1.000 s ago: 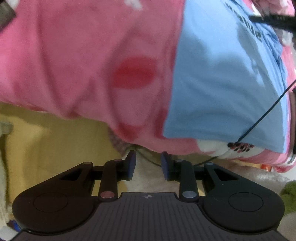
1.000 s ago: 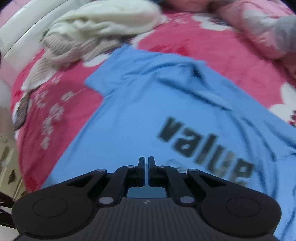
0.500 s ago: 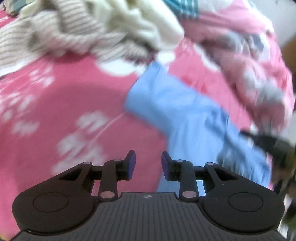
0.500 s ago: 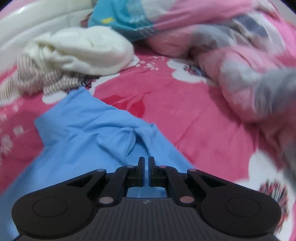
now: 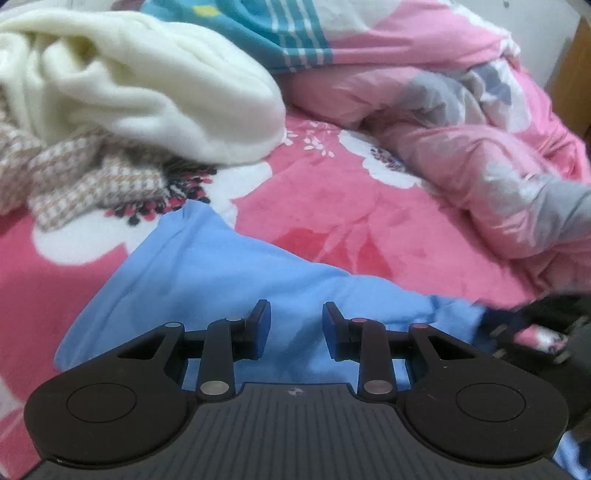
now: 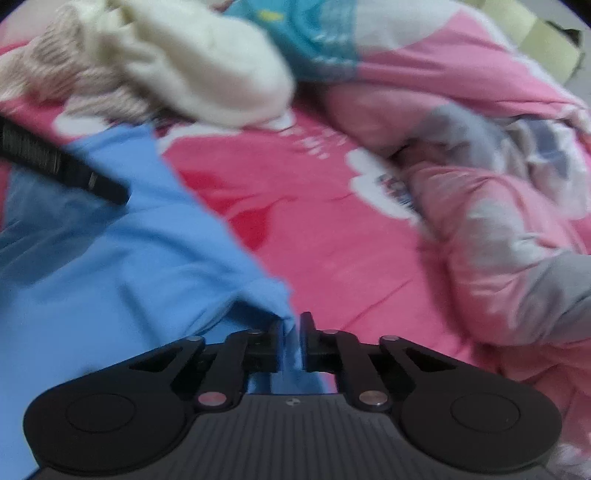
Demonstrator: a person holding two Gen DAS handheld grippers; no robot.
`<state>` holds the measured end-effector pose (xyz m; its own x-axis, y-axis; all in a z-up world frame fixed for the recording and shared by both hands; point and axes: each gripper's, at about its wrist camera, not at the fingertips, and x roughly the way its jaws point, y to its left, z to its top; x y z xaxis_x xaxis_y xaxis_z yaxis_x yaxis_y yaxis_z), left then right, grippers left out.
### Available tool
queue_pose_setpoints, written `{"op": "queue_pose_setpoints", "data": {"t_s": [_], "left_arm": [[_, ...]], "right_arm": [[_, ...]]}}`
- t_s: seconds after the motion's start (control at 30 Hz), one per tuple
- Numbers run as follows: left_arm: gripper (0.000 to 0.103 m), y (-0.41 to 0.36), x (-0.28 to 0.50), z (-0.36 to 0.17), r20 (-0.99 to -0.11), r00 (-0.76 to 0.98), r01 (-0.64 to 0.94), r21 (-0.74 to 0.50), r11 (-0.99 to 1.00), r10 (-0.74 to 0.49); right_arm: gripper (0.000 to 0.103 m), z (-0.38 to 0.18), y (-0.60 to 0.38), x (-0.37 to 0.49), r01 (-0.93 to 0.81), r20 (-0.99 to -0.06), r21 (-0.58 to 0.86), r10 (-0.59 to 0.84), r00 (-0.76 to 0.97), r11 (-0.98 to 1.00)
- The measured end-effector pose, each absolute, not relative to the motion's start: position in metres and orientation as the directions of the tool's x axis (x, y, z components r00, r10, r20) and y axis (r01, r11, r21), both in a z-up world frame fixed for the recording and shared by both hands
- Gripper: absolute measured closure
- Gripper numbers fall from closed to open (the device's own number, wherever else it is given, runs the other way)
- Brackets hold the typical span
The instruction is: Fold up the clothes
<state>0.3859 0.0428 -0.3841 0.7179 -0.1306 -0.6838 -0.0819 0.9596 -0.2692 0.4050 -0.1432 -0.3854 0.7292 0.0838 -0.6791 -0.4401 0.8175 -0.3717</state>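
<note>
Mid-fold: right gripper (image 6: 291,334) clamped on blue shirt (image 6: 110,280) edge, left gripper (image 5: 294,325) apart above it; next, probably grasping the left edge.

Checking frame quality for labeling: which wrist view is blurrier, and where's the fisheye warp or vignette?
Right wrist view: motion blur on the cream garment and blue shirt. Left wrist view: sharper; blue shirt edges readable, right gripper smeared. Both: dark vignette corners, edges bent.

so on my bed I count one blue t-shirt (image 5: 207,280), one cream fleece (image 5: 147,92), one houndstooth knit (image 5: 74,184), one teal striped thing (image 5: 266,33), one rumpled pink quilt (image 5: 480,155), one flowery pink sheet (image 5: 332,206), my two claws
</note>
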Motion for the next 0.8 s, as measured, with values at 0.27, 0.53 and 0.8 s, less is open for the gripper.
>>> {"op": "queue_pose_setpoints", "data": {"t_s": [0.27,0.53,0.8], "left_arm": [[0.073,0.049,0.401,-0.394,-0.66,0.751,-0.152,-0.206,0.967,-0.023],[0.073,0.057,0.409,-0.402,-0.641,0.766,-0.203,-0.162,0.966,0.053],[0.073,0.061,0.411,-0.403,-0.632,0.772,-0.215,-0.157,0.964,0.069]], "right_arm": [[0.097,-0.387,-0.171,0.446,-0.386,-0.659,-0.302,0.102,0.745,0.872],[0.089,-0.408,-0.183,0.472,-0.469,-0.714,-0.245,0.169,0.679,0.849],[0.036,-0.385,-0.202,0.459,-0.581,-0.739,-0.322,0.185,0.647,0.748]]}}
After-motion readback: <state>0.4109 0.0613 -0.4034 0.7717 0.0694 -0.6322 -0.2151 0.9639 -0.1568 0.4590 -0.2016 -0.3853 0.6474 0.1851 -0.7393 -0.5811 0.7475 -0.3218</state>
